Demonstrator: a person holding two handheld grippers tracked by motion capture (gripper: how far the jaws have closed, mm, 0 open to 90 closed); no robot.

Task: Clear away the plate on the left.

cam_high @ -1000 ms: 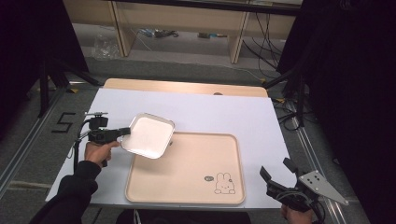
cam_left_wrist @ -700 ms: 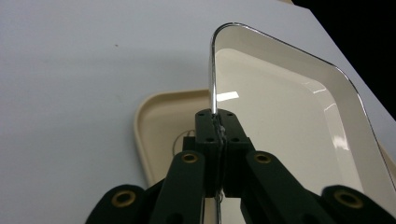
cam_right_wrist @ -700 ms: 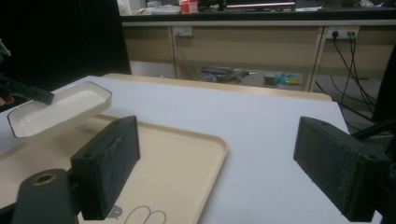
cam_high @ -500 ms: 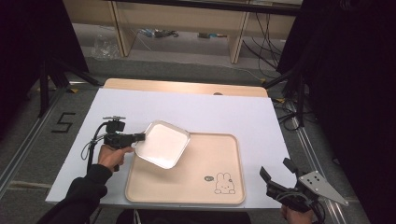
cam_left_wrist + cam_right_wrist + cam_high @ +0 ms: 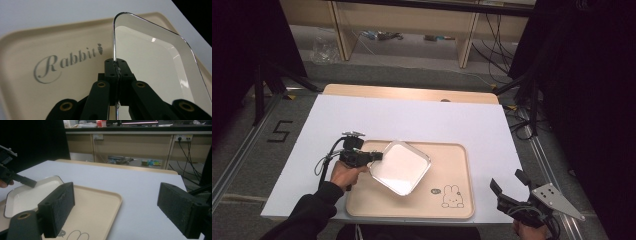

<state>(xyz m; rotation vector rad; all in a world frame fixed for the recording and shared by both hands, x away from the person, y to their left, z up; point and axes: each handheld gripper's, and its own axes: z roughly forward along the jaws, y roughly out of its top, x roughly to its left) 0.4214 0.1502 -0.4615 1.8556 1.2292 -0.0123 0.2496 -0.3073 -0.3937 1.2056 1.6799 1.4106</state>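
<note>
White table [image 5: 422, 117] bare across far half and right strip: open passage there. Beige tray [image 5: 452, 202] takes near centre; its right half bare but for printed rabbit. White dish [image 5: 401, 166], clamped at rim by left hand-held gripper [image 5: 374, 156], blocks tray's left half. Right hand-held gripper [image 5: 507, 187], jaws wide apart, sits off table's near right corner, well apart from tray.

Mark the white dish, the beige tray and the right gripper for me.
white dish [image 5: 401, 167], high view, its flat inside.
beige tray [image 5: 452, 167], high view, bare floor right of the dish.
right gripper [image 5: 511, 189], high view, midway between its open jaws.
</note>
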